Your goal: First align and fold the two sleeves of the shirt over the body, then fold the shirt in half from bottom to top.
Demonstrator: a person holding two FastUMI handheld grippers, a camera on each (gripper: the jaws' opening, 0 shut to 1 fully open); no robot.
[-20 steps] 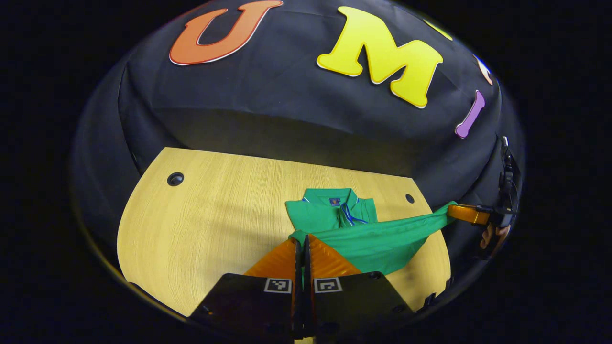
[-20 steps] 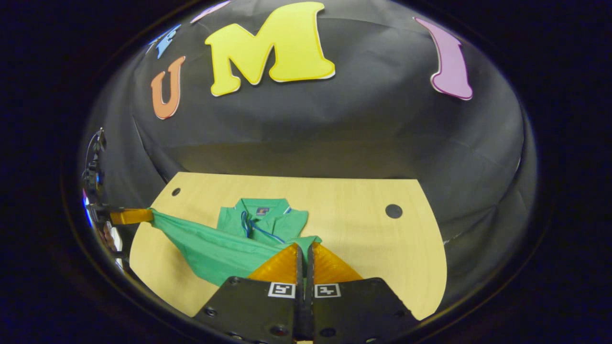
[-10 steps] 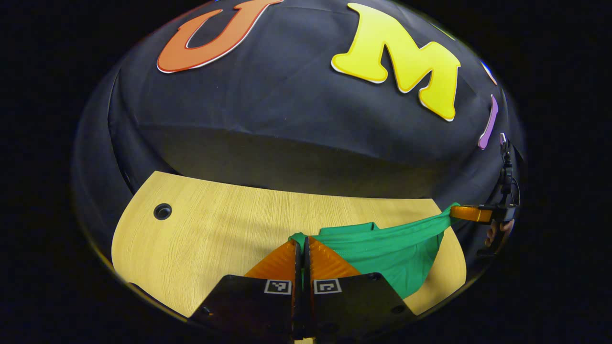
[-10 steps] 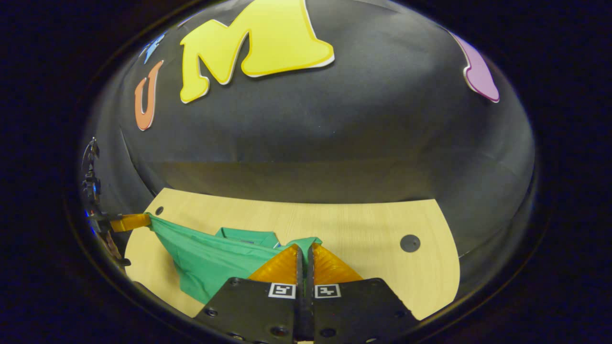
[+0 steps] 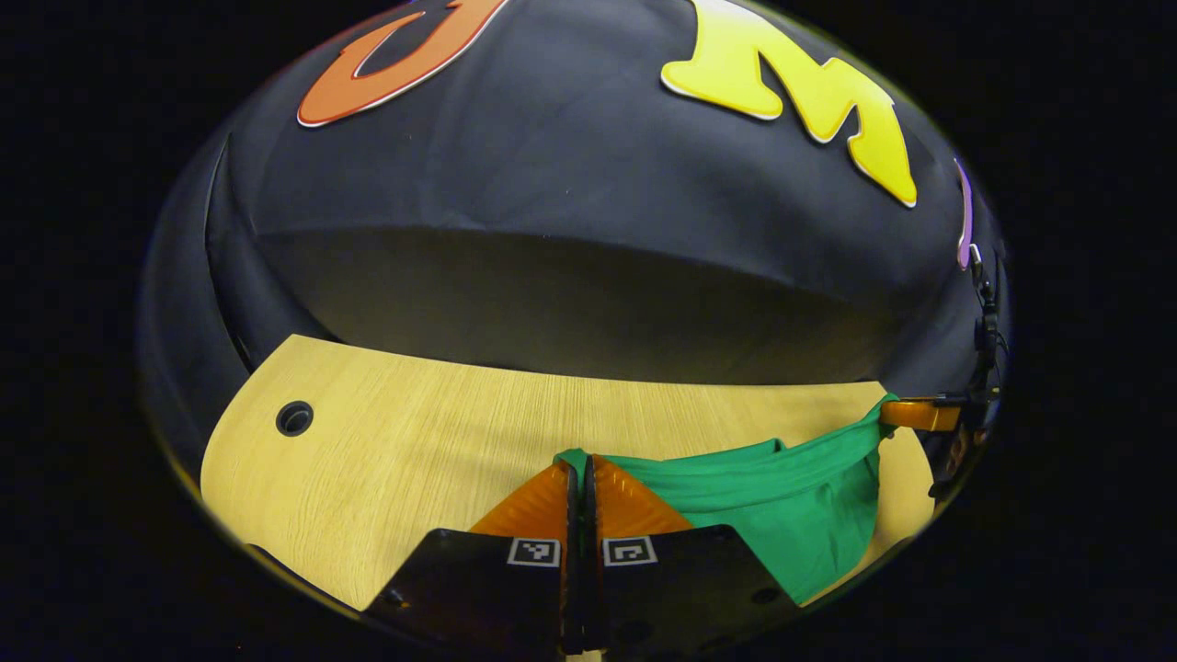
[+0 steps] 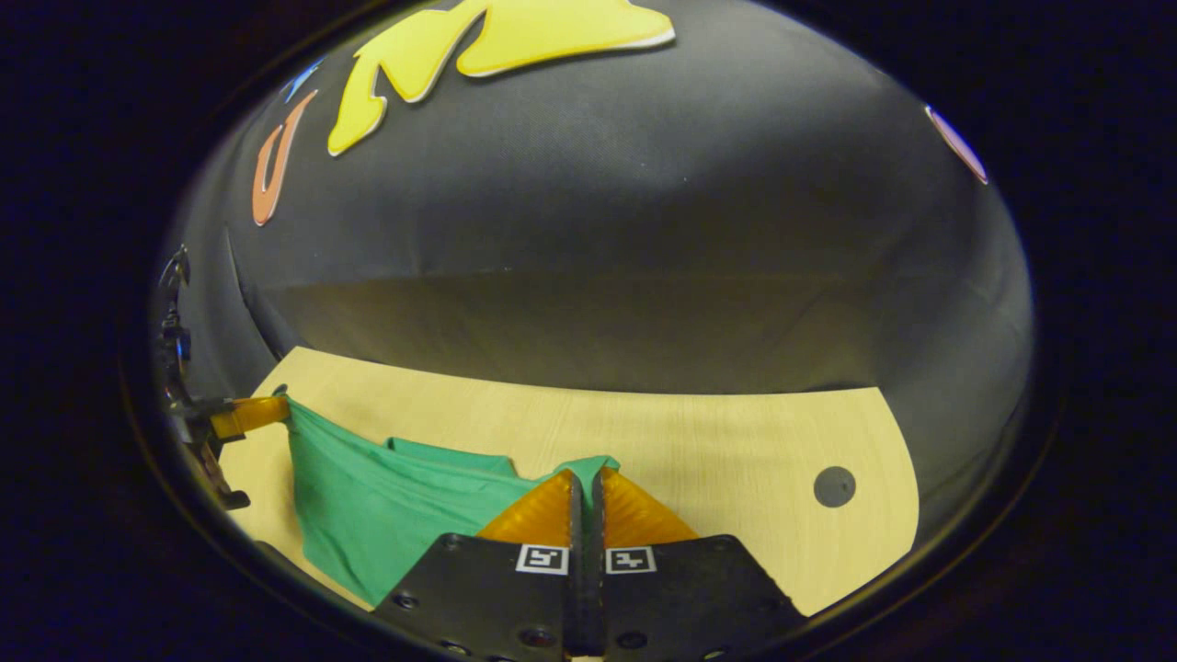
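I have the left gripper (image 5: 581, 469) with its jaws pressed together on a corner of the green fabric shirt (image 5: 782, 492), and the right gripper (image 6: 585, 478) clamped the same way on the other corner. The shirt hangs stretched between the two, sagging over the light wood-grain table (image 5: 414, 441), with a folded part lying on the tabletop. In the right gripper view I see a dark round hole (image 6: 834, 485) in the table.

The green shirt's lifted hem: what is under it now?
Under the lifted hem a further green fold of the shirt rests on the wooden table. The rest of the shirt is covered.
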